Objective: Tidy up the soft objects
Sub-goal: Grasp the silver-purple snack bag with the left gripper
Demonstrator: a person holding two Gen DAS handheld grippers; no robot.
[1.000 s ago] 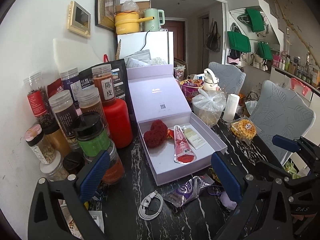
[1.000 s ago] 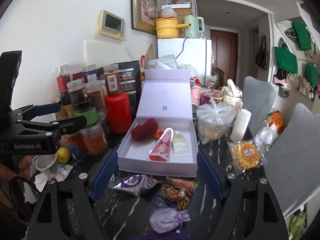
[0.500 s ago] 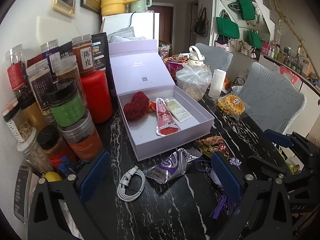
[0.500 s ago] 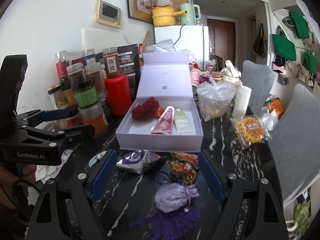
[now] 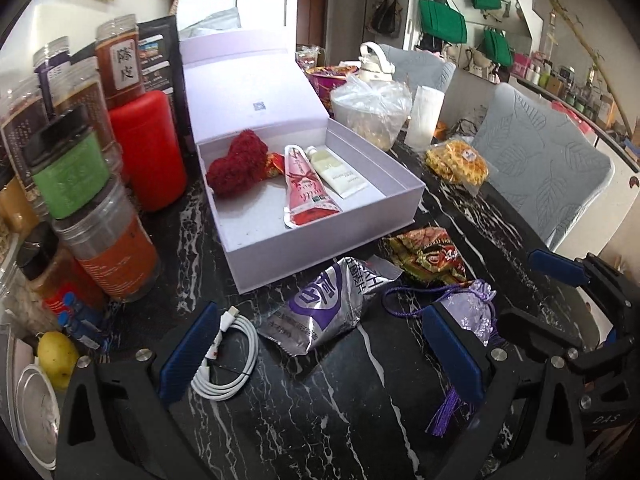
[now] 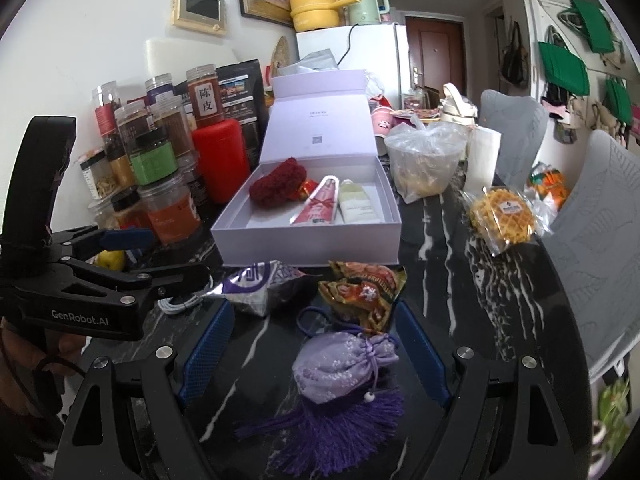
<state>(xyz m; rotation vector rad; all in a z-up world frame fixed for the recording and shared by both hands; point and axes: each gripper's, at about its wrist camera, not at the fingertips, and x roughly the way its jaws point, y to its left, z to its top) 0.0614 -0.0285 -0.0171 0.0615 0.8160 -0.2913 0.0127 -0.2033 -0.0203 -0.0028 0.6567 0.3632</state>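
An open lilac gift box [image 5: 276, 248] [image 6: 308, 244] sits on the black marble table. It holds a red fuzzy heart [image 5: 236, 166] [image 6: 278, 184], a pink tube [image 5: 306, 186] [image 6: 318, 206] and a pale green tube [image 5: 338, 170] [image 6: 356, 204]. In front of it lie a silver-purple pouch [image 5: 324, 304] [image 6: 260, 286], a red snack packet [image 5: 430, 256] [image 6: 364, 290] and a lilac tasselled sachet [image 5: 474, 310] [image 6: 342, 368]. My left gripper [image 5: 320, 348] is open above the pouch. My right gripper [image 6: 316, 354] is open around the sachet, not touching it.
Spice jars [image 5: 72, 168] and a red canister [image 5: 148, 148] crowd the left wall. A white coiled cable [image 5: 228, 364] lies by my left finger. A bagged bowl [image 6: 424, 164], a waffle pack [image 6: 502, 212] and grey chairs [image 6: 592, 248] stand to the right.
Both grippers have pulled back and tilted down toward the table front. The sachet has come between my right fingers. Both stay open.
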